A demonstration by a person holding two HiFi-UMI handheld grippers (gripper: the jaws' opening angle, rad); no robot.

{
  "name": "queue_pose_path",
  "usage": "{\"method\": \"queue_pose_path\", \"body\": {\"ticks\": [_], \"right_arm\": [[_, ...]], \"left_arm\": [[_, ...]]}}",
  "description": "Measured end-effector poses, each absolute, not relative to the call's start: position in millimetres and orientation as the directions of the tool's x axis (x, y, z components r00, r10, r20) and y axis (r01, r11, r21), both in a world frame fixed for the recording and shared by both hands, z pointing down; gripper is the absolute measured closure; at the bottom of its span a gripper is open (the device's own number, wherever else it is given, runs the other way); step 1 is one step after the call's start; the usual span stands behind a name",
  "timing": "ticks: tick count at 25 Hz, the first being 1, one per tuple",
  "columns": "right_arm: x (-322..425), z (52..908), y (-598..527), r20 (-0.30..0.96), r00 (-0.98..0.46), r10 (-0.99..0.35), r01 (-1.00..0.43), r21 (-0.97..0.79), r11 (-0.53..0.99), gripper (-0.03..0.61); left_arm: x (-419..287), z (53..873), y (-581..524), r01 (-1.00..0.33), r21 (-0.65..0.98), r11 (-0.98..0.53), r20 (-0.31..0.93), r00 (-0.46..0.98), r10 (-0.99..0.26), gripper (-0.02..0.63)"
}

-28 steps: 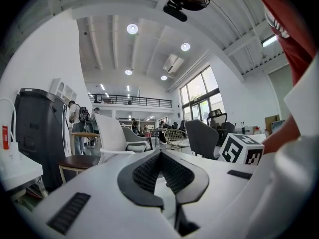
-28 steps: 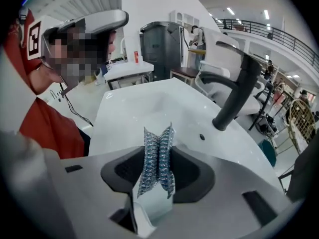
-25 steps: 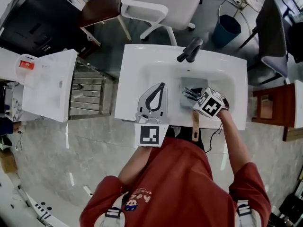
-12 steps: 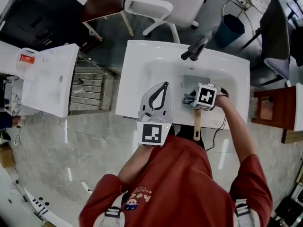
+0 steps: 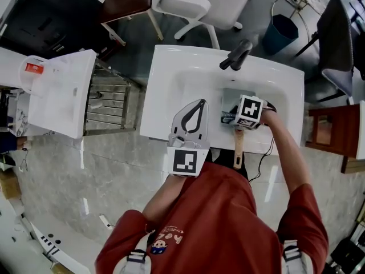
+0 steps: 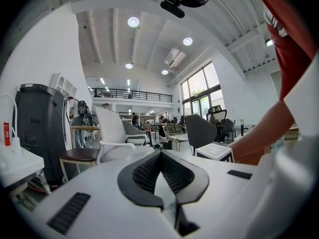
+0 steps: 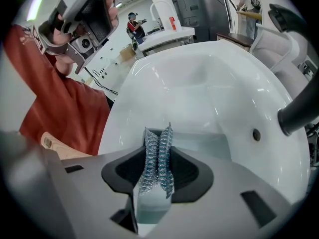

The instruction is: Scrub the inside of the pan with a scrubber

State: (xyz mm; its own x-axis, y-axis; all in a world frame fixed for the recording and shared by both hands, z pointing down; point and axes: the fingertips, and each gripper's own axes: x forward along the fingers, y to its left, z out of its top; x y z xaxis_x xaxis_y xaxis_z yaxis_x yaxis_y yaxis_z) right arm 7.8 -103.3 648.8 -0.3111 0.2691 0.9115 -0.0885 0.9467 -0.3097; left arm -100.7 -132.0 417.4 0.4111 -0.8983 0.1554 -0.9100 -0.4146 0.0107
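Observation:
A square grey pan (image 5: pixel 230 98) with a wooden handle (image 5: pixel 238 150) lies in the basin of the white sink (image 5: pixel 165 73). My right gripper (image 5: pixel 232 117) is shut on a steel wire scrubber (image 5: pixel 228 117) at the pan's near left part. In the right gripper view the scrubber (image 7: pixel 158 159) stands pinched between the jaws of the right gripper (image 7: pixel 158 152), over the pale pan (image 7: pixel 212 141). My left gripper (image 5: pixel 197 103) rests on the sink's counter left of the basin. The left gripper (image 6: pixel 159 154) has its jaws shut with nothing between them.
A dark faucet (image 5: pixel 238 54) rises at the basin's far side. A white chair (image 5: pixel 205 3) and a blue bin (image 5: pixel 281 34) stand beyond the sink. A white cabinet (image 5: pixel 60 93) sits to the left and a wooden side table (image 5: pixel 331 133) to the right.
The right gripper has turned and shifted a little over the pan's near side, still holding the scrubber. The left gripper has stayed on the counter.

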Motion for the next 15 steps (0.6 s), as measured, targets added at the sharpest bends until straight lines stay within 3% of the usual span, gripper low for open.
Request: {"method": "queue_pose_path", "body": {"ticks": [15], "right_arm": [[10,662,-117,0.941,-0.285,0.184,-0.075,-0.213,0.974,0.420]], "left_arm": [[-95,420,-140,-0.905,0.004,-0.426,0.163,0.421,-0.892,0.603]]}}
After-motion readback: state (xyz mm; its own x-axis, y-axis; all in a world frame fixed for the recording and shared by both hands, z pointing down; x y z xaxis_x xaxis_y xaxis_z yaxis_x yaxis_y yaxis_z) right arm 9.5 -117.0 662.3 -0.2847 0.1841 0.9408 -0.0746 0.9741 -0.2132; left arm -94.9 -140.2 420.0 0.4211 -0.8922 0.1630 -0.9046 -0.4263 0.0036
